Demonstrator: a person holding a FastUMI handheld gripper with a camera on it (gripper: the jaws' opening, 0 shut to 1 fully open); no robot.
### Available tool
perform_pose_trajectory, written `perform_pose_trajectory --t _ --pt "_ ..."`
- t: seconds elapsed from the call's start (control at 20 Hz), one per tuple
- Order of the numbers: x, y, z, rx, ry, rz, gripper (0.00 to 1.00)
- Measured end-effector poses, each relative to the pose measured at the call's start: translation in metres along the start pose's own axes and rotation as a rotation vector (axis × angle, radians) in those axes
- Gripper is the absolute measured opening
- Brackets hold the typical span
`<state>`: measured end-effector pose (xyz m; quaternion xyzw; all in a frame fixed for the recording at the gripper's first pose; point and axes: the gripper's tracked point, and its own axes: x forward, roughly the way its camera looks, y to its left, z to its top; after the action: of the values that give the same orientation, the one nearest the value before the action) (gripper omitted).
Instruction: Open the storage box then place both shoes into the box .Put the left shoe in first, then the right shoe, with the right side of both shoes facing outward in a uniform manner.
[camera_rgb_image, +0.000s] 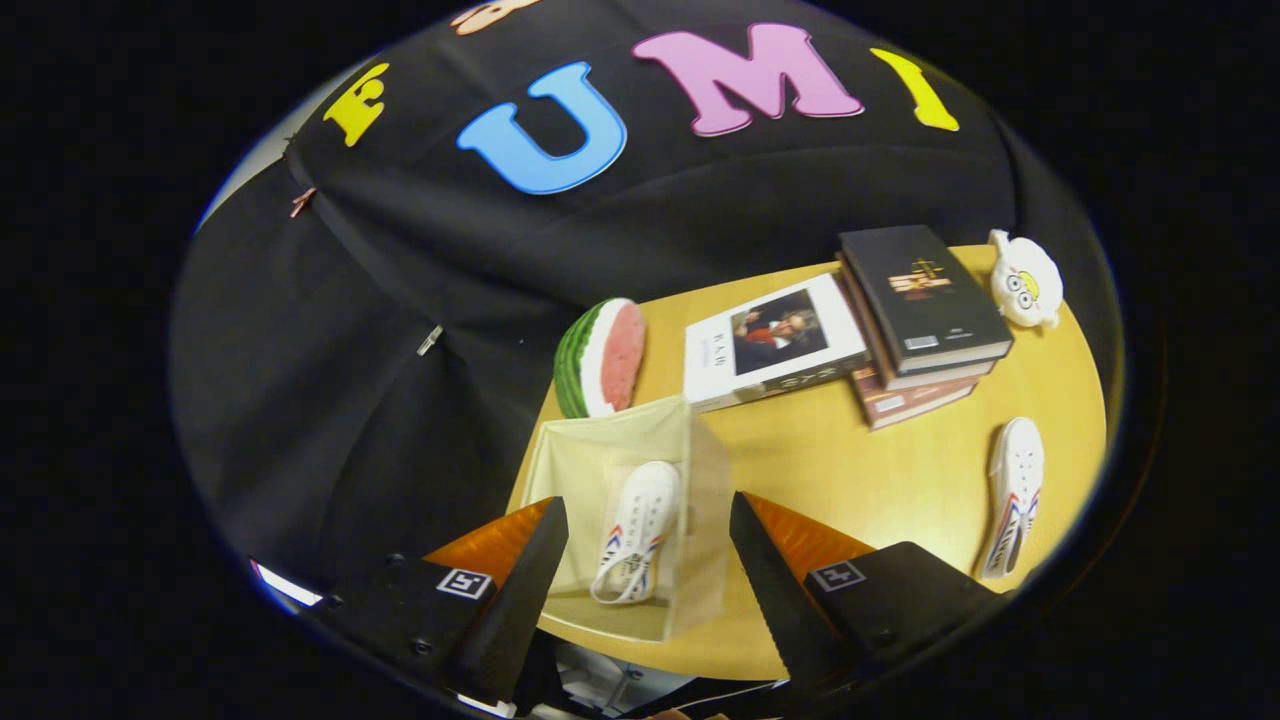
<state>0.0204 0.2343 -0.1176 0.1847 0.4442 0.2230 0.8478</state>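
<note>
Claw spread apart, empty, one shoe inside box, second shoe on table, perhaps three books

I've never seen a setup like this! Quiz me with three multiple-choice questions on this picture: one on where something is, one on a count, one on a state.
1. Where is the second white shoe?
A. on the table beyond the right finger
B. on the books
C. in the box

2. How many shoes lie inside the clear storage box?
A. none
B. one
C. two

3. How do the gripper fingers stand?
A. shut on a shoe
B. shut on the watermelon slice
C. spread open, holding nothing

Answers: 1 A, it lies alone on bare wood. 2 B, a single shoe in the box. 3 C, the wide gap between them shows the box.
</note>
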Motion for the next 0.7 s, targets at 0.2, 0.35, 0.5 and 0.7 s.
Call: perform_pose_trajectory --t 0.2,0.35,0.5,0.7 --pt "-0.034 -0.092 0.017 0.026 -0.022 -0.072 0.99" --pt "-0.055 -0.156 0.03 0.02 -0.033 -0.129 0.99" --pt "-0.069 -0.209 0.035 0.014 -0.035 -0.175 0.99" --pt "-0.074 -0.264 0.027 0.037 -0.003 -0.21 0.99"
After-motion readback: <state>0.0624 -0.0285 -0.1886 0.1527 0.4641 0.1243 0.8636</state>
